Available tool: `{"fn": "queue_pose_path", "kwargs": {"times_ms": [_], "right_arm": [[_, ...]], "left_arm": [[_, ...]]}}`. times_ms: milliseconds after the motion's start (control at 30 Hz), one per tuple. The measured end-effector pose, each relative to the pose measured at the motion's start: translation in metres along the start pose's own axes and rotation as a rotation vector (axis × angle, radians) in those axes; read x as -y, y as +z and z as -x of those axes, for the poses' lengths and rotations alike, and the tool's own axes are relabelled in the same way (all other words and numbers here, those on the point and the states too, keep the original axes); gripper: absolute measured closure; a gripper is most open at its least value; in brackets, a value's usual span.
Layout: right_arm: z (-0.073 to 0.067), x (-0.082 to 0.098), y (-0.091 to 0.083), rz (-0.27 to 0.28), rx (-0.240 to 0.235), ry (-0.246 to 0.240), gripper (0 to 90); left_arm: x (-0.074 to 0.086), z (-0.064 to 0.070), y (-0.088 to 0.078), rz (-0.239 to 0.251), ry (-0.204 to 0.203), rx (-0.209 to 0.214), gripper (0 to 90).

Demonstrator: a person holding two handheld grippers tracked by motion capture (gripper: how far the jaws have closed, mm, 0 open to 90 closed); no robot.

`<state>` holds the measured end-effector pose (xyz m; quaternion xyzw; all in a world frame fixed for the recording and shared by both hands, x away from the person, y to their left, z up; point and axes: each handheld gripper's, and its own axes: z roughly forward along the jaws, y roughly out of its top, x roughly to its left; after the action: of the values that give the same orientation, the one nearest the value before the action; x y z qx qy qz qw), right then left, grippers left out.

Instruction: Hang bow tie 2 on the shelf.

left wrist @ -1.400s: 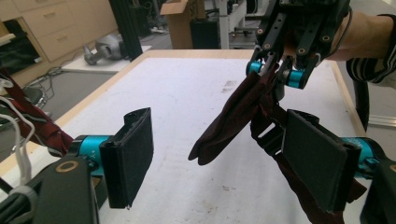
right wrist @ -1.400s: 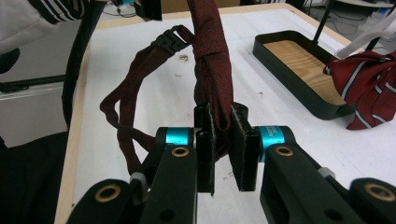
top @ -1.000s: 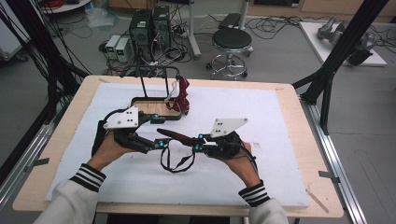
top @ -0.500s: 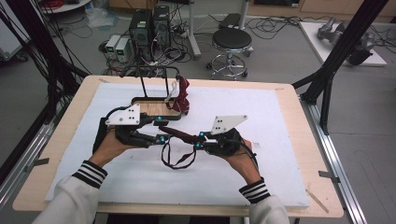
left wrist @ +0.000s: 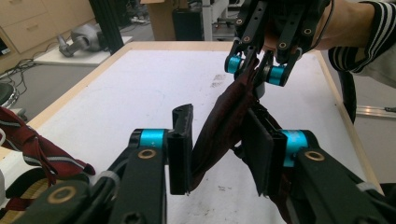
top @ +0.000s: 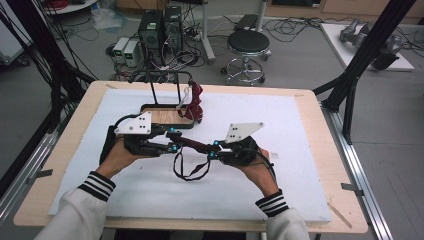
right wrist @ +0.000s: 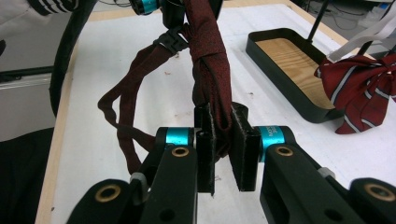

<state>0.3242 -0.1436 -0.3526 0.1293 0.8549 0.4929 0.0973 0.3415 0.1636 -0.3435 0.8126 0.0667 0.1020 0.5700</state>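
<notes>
Since the earlier high view the left gripper [top: 172, 140] has been closing around the dark red tie [top: 192, 144], whose strap loop hangs below; in its own view one jaw isn't touching yet, while the right gripper [right wrist: 223, 140] clamps the tie's far end.

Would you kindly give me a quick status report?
Right tool shut on dark red tie. Left tool closing around its other end, gap remaining. Striped tie on stand, clear.

Desk [top: 310, 150] occupies frame centre. Tray [top: 165, 116] sits upper left of centre; striped tie [top: 196, 100] hangs at its right end. Left tool [top: 172, 141] and right tool [top: 214, 150] face each other mid-frame, necktie [top: 192, 145] stretched between, its strap [top: 187, 170] drooping below.
</notes>
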Motion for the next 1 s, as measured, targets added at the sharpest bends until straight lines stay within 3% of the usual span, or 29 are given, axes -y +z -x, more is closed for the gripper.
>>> {"fn": "queue_pose_path", "kwargs": {"times_ms": [300, 700, 833, 1000], "right_arm": [[0.0007, 0.0003, -0.0009, -0.001, 0.008, 0.007, 82.0], [-0.0001, -0.0002, -0.0014, 0.009, 0.022, -0.004, 79.0], [-0.0019, -0.0001, -0.0002, -0.003, 0.046, -0.022, 63.8], [-0.0039, 0.0000, 0.0022, 0.007, 0.068, -0.021, 35.5]], "left_arm": [[-0.0011, 0.0022, -0.0005, -0.004, 0.011, 0.016, 80.1], [-0.0027, 0.0039, -0.0012, 0.003, 0.004, -0.002, 82.9], [-0.0032, 0.0040, -0.0023, 0.005, 0.002, -0.003, 82.9], [-0.0033, 0.0043, -0.0040, 0.013, -0.002, -0.018, 82.9]]}}
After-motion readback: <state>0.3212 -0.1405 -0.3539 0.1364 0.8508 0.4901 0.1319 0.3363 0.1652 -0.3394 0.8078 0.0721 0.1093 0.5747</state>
